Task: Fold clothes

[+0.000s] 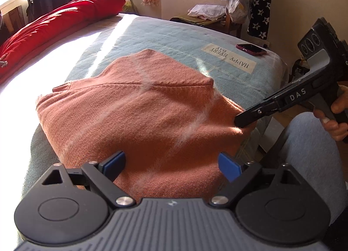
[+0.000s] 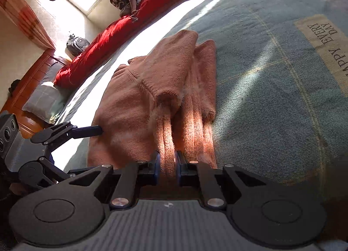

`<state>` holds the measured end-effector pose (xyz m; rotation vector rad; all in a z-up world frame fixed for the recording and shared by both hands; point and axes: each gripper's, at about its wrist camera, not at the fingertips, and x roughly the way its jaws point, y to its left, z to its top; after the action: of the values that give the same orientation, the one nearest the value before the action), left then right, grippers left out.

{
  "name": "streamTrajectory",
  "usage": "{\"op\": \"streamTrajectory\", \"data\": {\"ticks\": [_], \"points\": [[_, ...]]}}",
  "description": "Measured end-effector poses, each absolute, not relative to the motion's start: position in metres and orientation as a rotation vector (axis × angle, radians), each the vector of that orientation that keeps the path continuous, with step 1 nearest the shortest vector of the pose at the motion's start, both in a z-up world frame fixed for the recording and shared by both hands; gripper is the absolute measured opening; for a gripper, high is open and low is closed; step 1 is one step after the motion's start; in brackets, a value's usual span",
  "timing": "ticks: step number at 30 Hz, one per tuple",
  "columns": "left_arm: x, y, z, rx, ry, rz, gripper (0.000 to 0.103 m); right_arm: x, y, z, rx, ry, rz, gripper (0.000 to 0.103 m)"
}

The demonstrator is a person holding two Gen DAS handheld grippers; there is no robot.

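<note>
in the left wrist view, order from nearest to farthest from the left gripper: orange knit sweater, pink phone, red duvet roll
1. orange knit sweater, directly under the left gripper.
2. pink phone, far right on the blue bedspread.
3. red duvet roll, far left edge.

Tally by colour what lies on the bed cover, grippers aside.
Orange-pink: 1, the folded knit sweater, its ribbed edge pinched by the right gripper
Red: 1, the red quilt along the far side
Dark red: 1, the phone near the HAPPY EVERY DAY label
Total: 3
The left gripper hangs open over the sweater's near edge.
</note>
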<state>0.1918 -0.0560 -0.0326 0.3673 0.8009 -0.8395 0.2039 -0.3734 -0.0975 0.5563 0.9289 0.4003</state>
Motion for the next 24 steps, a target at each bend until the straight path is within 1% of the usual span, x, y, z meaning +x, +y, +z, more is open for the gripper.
{"op": "streamTrajectory", "data": {"ticks": [3, 5, 8, 9, 10, 11, 14, 16, 17, 21, 22, 24], "points": [[0.191, -0.051, -0.03, 0.349, 0.805, -0.846, 0.092, 0.197, -0.377, -0.104, 0.552, 0.948, 0.393, 0.012], [0.191, -0.049, -0.025, 0.35, 0.787, -0.86, 0.092, 0.197, -0.375, -0.096, 0.537, 0.934, 0.393, 0.013], [0.186, -0.053, -0.024, 0.348, 0.778, -0.923, 0.092, 0.202, -0.375, -0.076, 0.508, 0.883, 0.383, 0.022], [0.184, -0.055, -0.026, 0.353, 0.779, -0.937, 0.092, 0.206, -0.376, -0.069, 0.498, 0.859, 0.375, 0.032], [0.182, -0.058, -0.028, 0.359, 0.781, -0.952, 0.092, 0.21, -0.376, -0.061, 0.489, 0.834, 0.368, 0.039], [0.179, -0.06, -0.03, 0.364, 0.783, -0.967, 0.092, 0.216, -0.378, -0.055, 0.487, 0.815, 0.359, 0.047], [0.173, -0.065, -0.042, 0.38, 0.816, -0.999, 0.092, 0.244, -0.384, -0.05, 0.516, 0.78, 0.325, 0.054], [0.169, -0.066, -0.05, 0.385, 0.832, -1.001, 0.092, 0.268, -0.387, -0.053, 0.526, 0.769, 0.278, 0.055], [0.167, -0.066, -0.051, 0.385, 0.833, -1.003, 0.092, 0.283, -0.389, -0.058, 0.539, 0.773, 0.249, 0.056], [0.163, -0.059, -0.047, 0.368, 0.839, -1.027, 0.092, 0.33, -0.39, -0.09, 0.669, 0.825, 0.277, 0.057], [0.163, -0.057, -0.046, 0.365, 0.842, -1.028, 0.092, 0.335, -0.388, -0.095, 0.678, 0.828, 0.285, 0.056], [0.165, -0.052, -0.04, 0.357, 0.833, -1.023, 0.092, 0.341, -0.383, -0.1, 0.682, 0.818, 0.286, 0.023]]}}
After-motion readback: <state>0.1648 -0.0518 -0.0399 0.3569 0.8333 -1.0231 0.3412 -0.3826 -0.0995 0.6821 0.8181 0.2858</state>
